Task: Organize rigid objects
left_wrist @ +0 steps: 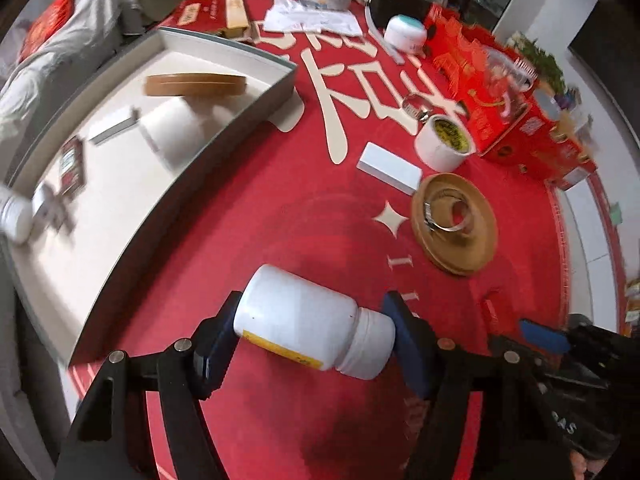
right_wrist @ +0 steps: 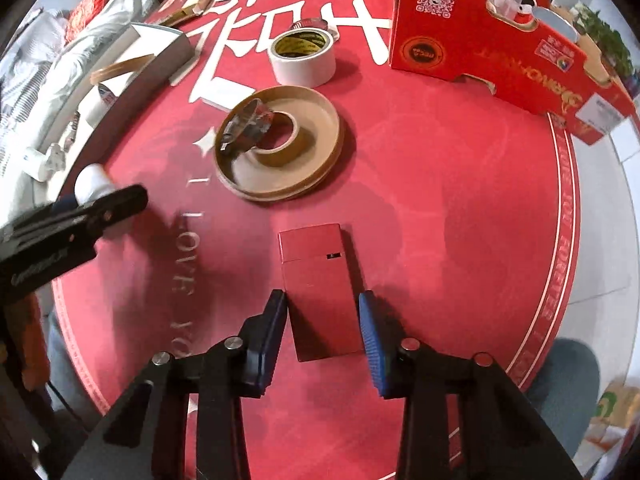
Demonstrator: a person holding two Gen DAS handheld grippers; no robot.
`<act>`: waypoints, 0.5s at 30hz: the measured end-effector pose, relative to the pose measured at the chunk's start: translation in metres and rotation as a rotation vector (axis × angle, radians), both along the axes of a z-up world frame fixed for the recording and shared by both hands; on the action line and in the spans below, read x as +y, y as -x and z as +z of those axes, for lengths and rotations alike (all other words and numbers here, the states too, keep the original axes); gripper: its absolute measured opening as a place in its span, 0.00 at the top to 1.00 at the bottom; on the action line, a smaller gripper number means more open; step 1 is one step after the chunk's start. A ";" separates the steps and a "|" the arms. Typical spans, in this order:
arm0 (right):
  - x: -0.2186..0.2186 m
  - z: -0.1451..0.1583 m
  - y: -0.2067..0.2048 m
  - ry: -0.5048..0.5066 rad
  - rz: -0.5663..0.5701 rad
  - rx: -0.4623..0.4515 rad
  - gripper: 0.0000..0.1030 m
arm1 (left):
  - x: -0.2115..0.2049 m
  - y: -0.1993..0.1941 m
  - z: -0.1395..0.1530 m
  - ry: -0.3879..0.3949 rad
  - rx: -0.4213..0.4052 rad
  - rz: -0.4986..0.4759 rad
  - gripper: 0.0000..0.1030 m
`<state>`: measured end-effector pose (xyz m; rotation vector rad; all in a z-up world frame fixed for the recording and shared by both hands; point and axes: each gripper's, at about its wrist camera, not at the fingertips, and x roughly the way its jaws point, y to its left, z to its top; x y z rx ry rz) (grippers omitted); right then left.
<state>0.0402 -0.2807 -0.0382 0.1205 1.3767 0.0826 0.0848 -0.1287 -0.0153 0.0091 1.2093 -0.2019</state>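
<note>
**Two grippers busy over the red mat**

Two tools at work, and the left gripper (left_wrist: 316,340) has its catch: a white bottle (left_wrist: 312,322) lies sideways between the blue pads, base against one pad, cap against the other, pinched end to end and held above the red mat (left_wrist: 256,216). From the right wrist view that same left gripper (right_wrist: 86,206) shows at the left edge, blurred, with the bottle's white end (right_wrist: 92,182) poking out past its fingers.

Over to the right gripper (right_wrist: 324,324): its jaws stand spread on either side of a flat red box (right_wrist: 320,292) lying on the mat. The left pad looks to be touching or just beside the box's edge; the right pad sits just beside the other edge with a sliver of gap. Whether the box is truly gripped, I cannot tell.

Beyond the box, a round brown lid (right_wrist: 280,148) lies open side up, a small tape ring and a metal clamp (right_wrist: 246,126) resting inside it. A white tape roll (right_wrist: 302,56) stands farther back, near a tall red carton (right_wrist: 480,40).

Left of the mat, the grey-walled tray (left_wrist: 224,148) holds a brown disc (left_wrist: 196,85), a small white block and a few blurred items.
</note>
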 end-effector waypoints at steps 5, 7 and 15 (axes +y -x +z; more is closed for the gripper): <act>0.008 0.015 0.012 -0.070 -0.015 -0.019 0.64 | 0.011 0.028 0.017 0.043 -0.034 0.053 0.29; 0.009 0.024 0.011 -0.092 -0.018 -0.034 0.64 | 0.019 0.031 0.021 0.054 -0.044 0.079 0.29; 0.004 0.041 -0.003 -0.089 -0.014 -0.048 0.83 | 0.060 0.054 0.033 0.095 -0.080 0.173 0.29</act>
